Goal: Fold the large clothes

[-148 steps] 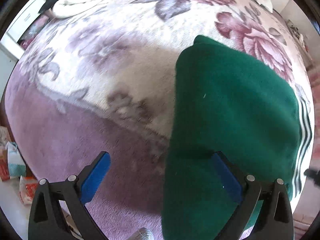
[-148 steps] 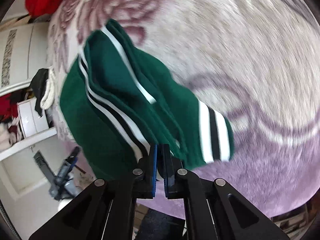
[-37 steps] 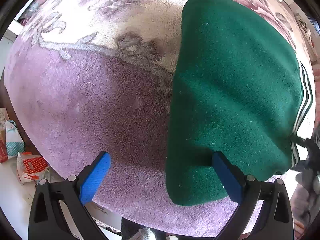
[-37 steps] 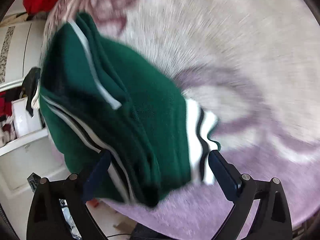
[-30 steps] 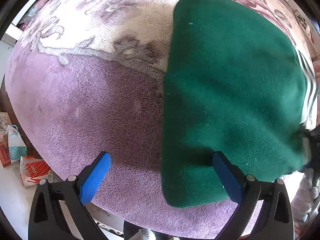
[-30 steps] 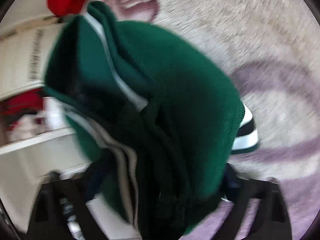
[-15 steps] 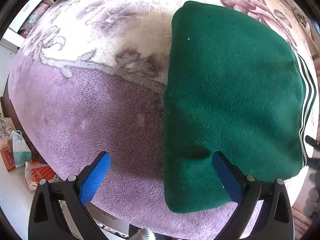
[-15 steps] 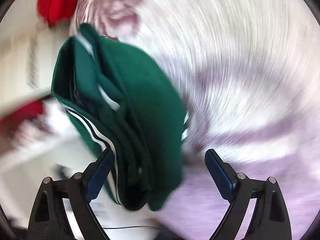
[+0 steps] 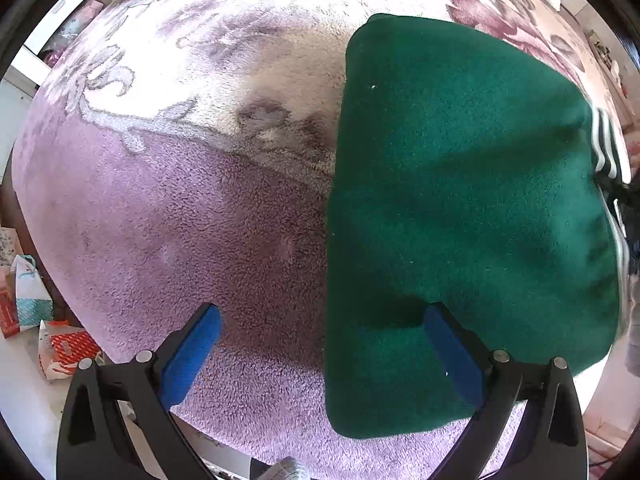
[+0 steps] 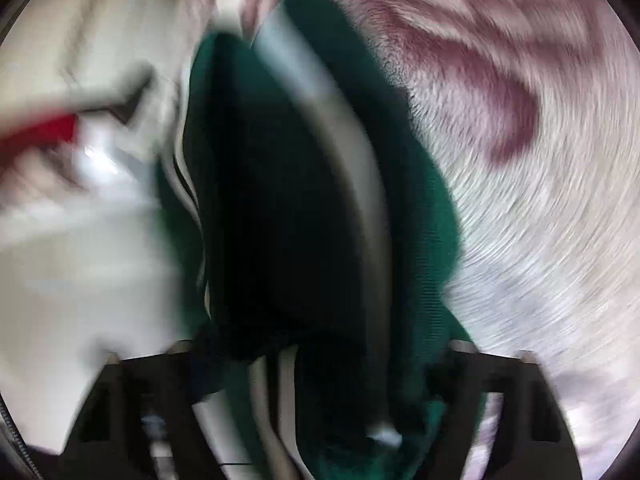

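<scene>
A: Any brand or writing on the green garment (image 9: 460,208)?

B: None readable; just white and dark stripes (image 9: 604,148) at its right edge. It lies folded on the floral blanket (image 9: 180,200).

A: The left gripper (image 9: 320,344)?

B: Spread wide, one blue pad (image 9: 452,354) over the cloth, the other over blanket.

A: And the right gripper (image 10: 320,364)?

B: Blurred (heavily). Its fingers stand apart with the garment's layers bunched between them; whether they pinch, I cannot tell.
</scene>
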Tool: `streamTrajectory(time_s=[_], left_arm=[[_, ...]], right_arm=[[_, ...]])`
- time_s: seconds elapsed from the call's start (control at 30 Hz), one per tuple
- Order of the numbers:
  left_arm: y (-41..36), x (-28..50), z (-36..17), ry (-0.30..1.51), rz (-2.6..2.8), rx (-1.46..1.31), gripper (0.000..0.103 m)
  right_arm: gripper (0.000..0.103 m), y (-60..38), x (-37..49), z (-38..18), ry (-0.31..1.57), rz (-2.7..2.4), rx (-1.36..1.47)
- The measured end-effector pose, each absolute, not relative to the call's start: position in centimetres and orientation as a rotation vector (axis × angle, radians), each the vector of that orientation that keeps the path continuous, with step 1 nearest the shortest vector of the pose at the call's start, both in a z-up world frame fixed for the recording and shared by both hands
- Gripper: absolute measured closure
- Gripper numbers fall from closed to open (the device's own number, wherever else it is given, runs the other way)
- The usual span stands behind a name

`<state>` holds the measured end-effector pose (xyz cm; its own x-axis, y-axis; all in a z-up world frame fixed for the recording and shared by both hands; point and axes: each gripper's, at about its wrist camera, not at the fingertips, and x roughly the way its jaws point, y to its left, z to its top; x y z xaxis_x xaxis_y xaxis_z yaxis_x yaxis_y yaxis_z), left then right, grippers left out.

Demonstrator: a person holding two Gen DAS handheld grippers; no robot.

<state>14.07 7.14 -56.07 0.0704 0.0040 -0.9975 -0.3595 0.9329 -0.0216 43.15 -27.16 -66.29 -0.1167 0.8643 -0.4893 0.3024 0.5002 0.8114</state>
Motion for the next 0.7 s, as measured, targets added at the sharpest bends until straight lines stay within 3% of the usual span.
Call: streamTrajectory(time_s=[0.07, 0.17, 0.2, 0.27, 0.4, 0.53, 0.57, 0.6, 0.63, 0.67, 0.7], left_arm=[[7.4, 14.0, -56.4, 1.490, 0.278, -0.305, 0.000], [7.6, 14.1, -56.2, 1.492, 0.283, -0.311, 0.000], [7.6, 14.2, -55.9, 1.487, 0.282, -0.304, 0.000], [7.3, 14.1, -55.3, 1.477, 0.286, -0.294, 0.000], [7.4, 13.9, -54.7, 1.468, 0.289, -0.302, 0.000], [6.8, 13.3, -54.7, 1.478, 0.291, -0.304, 0.000], [6.8, 13.3, -54.9, 1.482, 0.291, -0.307, 0.000], [6.7, 13.2, -54.9, 1.482, 0.290, -0.310, 0.000], [6.6, 13.2, -54.9, 1.482, 0.291, -0.309, 0.000], [6.6, 13.0, -54.7, 1.479, 0.289, -0.307, 0.000], [6.6, 12.9, -54.6, 1.475, 0.288, -0.304, 0.000]], right_arm=[[0.041, -29.2, 42.6, -67.7, 1.675, 0.604, 1.120], [0.038, -31.4, 42.0, -67.0, 1.694, 0.505, 1.039], [0.024, -31.7, 42.3, -65.9, 1.678, 0.478, 0.983], [0.013, -31.2, 42.2, -61.7, 1.580, 0.412, 0.692], [0.013, -29.7, 41.5, -56.8, 1.564, 0.493, 0.465], [0.013, -26.8, 39.5, -57.5, 1.730, 0.561, 0.417], [0.027, -26.3, 38.7, -58.3, 1.760, 0.545, 0.343], [0.066, -25.8, 38.0, -58.1, 1.770, 0.525, 0.275], [0.069, -25.4, 37.8, -58.0, 1.776, 0.514, 0.286], [0.091, -24.5, 37.7, -57.4, 1.772, 0.508, 0.339], [0.093, -24.1, 37.3, -56.3, 1.763, 0.488, 0.369]])
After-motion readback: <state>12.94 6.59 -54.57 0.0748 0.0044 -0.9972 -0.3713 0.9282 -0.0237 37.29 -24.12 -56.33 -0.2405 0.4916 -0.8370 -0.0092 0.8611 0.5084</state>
